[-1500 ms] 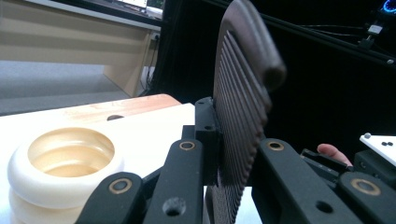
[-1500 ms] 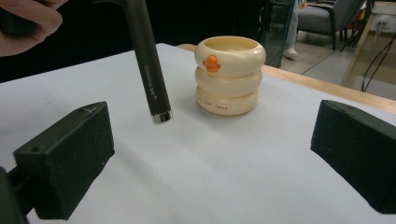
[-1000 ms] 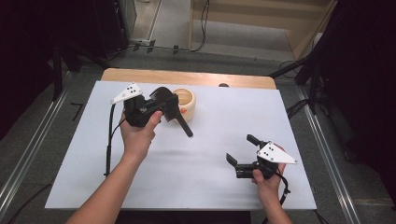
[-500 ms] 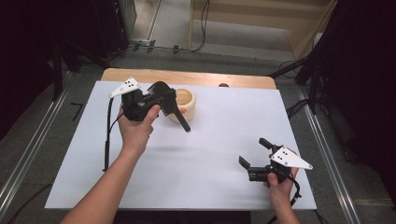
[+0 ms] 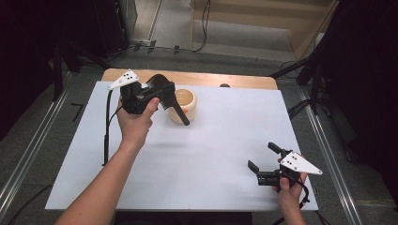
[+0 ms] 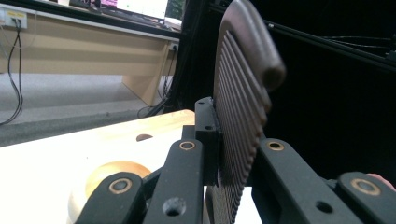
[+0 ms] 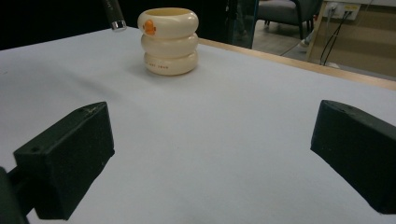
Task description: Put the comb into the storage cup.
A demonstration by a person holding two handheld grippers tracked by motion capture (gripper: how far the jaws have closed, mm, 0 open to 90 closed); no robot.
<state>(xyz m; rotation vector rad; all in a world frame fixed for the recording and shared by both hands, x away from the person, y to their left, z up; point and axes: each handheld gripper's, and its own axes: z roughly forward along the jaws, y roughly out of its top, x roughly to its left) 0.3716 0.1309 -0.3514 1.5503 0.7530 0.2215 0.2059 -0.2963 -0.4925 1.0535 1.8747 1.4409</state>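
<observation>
**Comb held above the cup: tip-over risk**

I hold the dark comb (image 5: 165, 93) clamped in the left tool (image 5: 155, 96), its handle end angled down over the cream ribbed cup (image 5: 184, 106) at the far side of the surface (image 5: 211, 140). The right tool (image 5: 263, 161) rests near, jaws wide and empty. A misaligned descent could strike the rim and topple the cup.

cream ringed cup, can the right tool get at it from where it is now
Probably yes: the right tool stands open, and bare white table lies between it and the cream ringed cup; the comb's handle tip hangs beside it.
</observation>
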